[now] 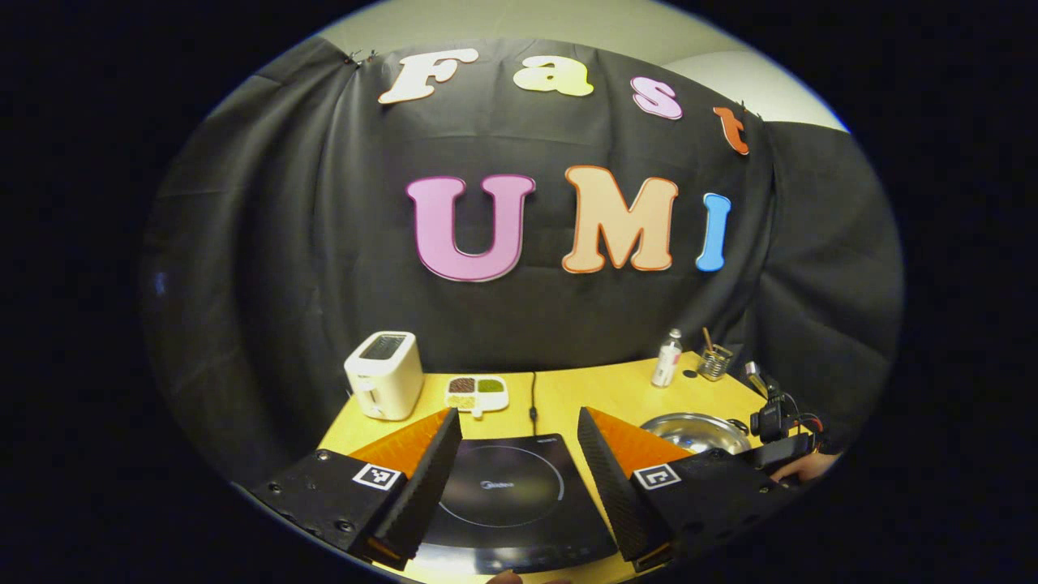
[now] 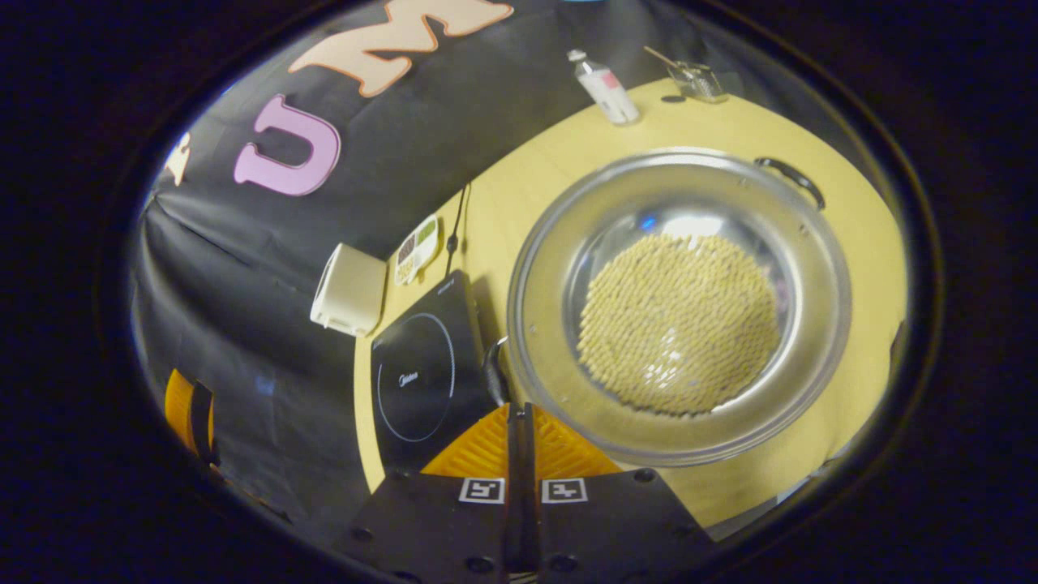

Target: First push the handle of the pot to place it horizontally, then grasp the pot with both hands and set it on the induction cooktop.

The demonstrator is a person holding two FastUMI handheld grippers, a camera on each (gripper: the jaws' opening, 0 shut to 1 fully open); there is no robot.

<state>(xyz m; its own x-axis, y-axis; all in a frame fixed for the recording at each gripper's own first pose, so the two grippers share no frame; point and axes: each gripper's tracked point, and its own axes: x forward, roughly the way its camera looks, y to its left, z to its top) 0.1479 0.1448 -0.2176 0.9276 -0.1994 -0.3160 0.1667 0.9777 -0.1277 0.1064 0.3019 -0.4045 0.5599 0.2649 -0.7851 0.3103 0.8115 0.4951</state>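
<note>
A steel pot (image 2: 677,308) holding yellow beans stands on the yellow table in the right gripper view, with one dark handle (image 2: 791,178) on its far rim and another handle (image 2: 493,369) on the near left. My right gripper (image 2: 519,410) is shut and holds nothing, its tips just beside that near handle. To the pot's left lies the black induction cooktop (image 2: 422,377). In the left gripper view my left gripper (image 1: 519,418) hangs open over the cooktop (image 1: 507,491), and the pot (image 1: 696,432) sits to its right.
A white toaster (image 1: 383,375), a small divided dish (image 1: 476,393) and the cooktop's cable (image 1: 533,397) lie behind the cooktop. A bottle (image 1: 666,358) and a glass cup (image 1: 714,362) stand at the table's far right. A hand (image 1: 804,467) is beside the pot.
</note>
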